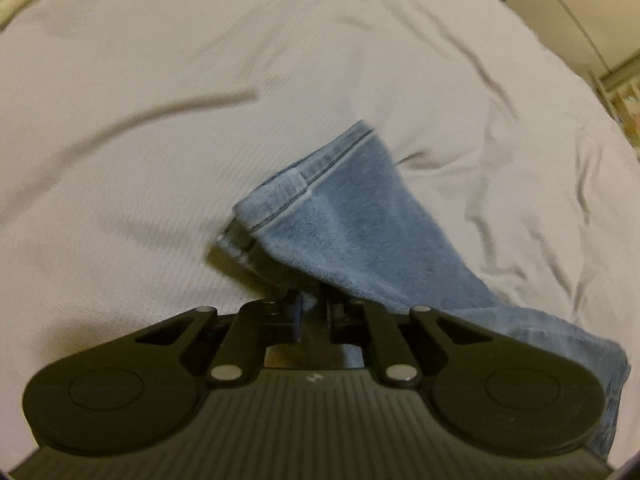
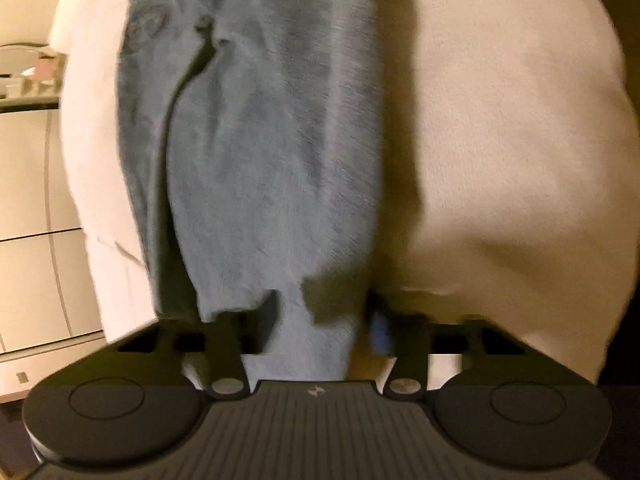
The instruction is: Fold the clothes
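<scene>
Item: jeans [image 2: 256, 160], light blue washed denim, lying on a bed [image 1: 160, 100] under a creased white sheet. Handling, as judged: soft and limp yet fairly heavy for cloth, thick at seams and hems, not slippery, not fragile — best taken at a hem, seam or waistband, where doubled layers give bite. Left gripper [image 1: 312, 300] is clenched on a hemmed corner with twin stitching, the cloth draped over its right side. Right gripper [image 2: 320, 320] has denim between its fingers, apparently grasping it, though blur hides the contact. From there the leg runs to the far end — fly and pocket faintly visible.
</scene>
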Motion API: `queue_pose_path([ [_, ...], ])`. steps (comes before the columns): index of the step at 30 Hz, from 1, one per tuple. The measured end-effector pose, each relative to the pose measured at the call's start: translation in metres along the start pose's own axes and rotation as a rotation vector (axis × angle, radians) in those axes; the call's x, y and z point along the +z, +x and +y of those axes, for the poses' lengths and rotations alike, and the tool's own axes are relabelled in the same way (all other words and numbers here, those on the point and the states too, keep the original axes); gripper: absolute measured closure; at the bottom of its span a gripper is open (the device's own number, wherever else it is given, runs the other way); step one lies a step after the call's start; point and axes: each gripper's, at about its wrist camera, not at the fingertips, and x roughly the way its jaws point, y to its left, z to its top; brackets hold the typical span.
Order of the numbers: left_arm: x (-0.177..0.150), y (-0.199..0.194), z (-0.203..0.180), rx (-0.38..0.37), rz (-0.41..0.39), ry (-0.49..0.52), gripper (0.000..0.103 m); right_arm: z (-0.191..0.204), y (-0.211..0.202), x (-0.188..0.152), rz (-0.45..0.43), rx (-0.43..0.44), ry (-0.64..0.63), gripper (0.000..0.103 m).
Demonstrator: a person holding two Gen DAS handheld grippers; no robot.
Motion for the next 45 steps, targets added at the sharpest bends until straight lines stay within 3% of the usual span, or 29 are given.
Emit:
queue_pose_path([
  [8,-0.040,-0.124,0.006,-0.041,-0.158,0.119,0.095,0.047,-0.064,0.008,0.070,0.066,-0.218,0.099],
  [12,-0.087,-0.158,0.022,0.049,-0.201,0.196,0.095,0.046,-0.088,0.012,0.160,0.038,-0.314,0.099],
  [14,-0.113,-0.146,0.035,0.131,-0.167,0.216,0.092,0.028,-0.076,0.013,0.206,-0.042,-0.341,0.099],
  [16,-0.137,-0.117,0.048,0.222,-0.093,0.218,0.091,0.008,-0.061,0.015,0.250,-0.130,-0.361,0.086],
  [18,-0.156,-0.099,0.052,0.292,-0.055,0.221,0.091,-0.010,-0.046,0.016,0.287,-0.227,-0.375,0.061],
  [20,-0.167,-0.101,0.048,0.330,-0.072,0.200,0.090,-0.012,-0.041,0.017,0.301,-0.273,-0.386,0.058],
  [23,-0.170,-0.109,0.043,0.390,-0.088,0.188,0.077,0.002,-0.042,0.019,0.312,-0.367,-0.475,0.034],
  [27,-0.163,-0.132,0.047,0.447,-0.104,0.168,0.080,0.034,-0.054,0.021,0.295,-0.453,-0.673,0.030],
  [30,-0.160,-0.154,0.031,0.426,-0.133,0.280,0.080,0.063,-0.062,0.016,0.258,-0.411,-0.791,0.025],
  [34,-0.151,-0.143,-0.010,0.392,-0.154,0.537,0.071,0.099,-0.043,-0.015,0.256,-0.380,-0.976,0.016],
  [39,-0.133,-0.096,-0.039,0.383,-0.145,0.819,0.068,0.125,-0.005,-0.058,0.326,-0.349,-0.952,0.015],
  [41,-0.127,-0.075,-0.043,0.393,-0.143,0.974,0.066,0.132,0.010,-0.068,0.319,-0.362,-0.950,0.014],
  [43,-0.124,-0.059,-0.046,0.396,-0.148,1.123,0.057,0.136,0.017,-0.076,0.310,-0.376,-0.924,0.014],
  [45,-0.123,-0.044,-0.047,0.395,-0.152,1.272,0.056,0.138,0.021,-0.081,0.297,-0.388,-0.890,0.014],
])
